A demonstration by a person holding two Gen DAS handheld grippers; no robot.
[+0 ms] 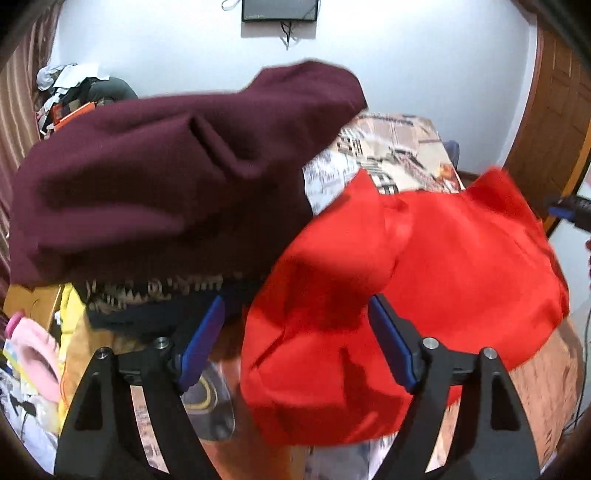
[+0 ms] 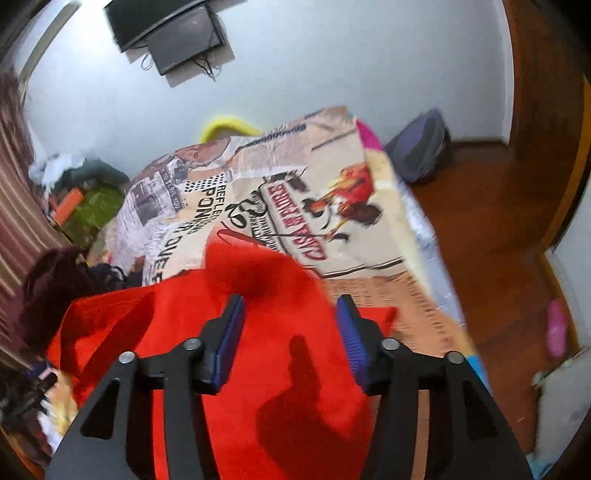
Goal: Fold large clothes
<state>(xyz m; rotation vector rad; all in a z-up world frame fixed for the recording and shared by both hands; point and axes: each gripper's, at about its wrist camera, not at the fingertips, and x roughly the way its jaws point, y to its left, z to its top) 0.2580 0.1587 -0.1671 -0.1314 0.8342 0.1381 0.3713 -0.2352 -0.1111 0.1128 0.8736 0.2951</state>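
A bright red garment (image 1: 424, 280) lies bunched on the printed bedspread (image 1: 399, 147). My left gripper (image 1: 295, 314) stands open above its left part, with nothing pressed between the blue pads (image 1: 203, 343). A maroon garment (image 1: 166, 184) is heaped on a pile to the left, over a dark patterned knit (image 1: 147, 295). In the right wrist view the red garment (image 2: 266, 369) fills the lower middle, and my right gripper (image 2: 290, 314) hangs open over it, pads apart and not touching the cloth. The right gripper's tip (image 1: 569, 208) shows at the left view's right edge.
The bed's printed cover (image 2: 295, 206) reaches toward a white wall with a mounted screen (image 2: 177, 33). Wooden floor (image 2: 491, 236), a dark backpack (image 2: 421, 151) and a pink slipper (image 2: 556, 328) lie right of the bed. Cluttered clothes and bags (image 1: 33, 362) sit left.
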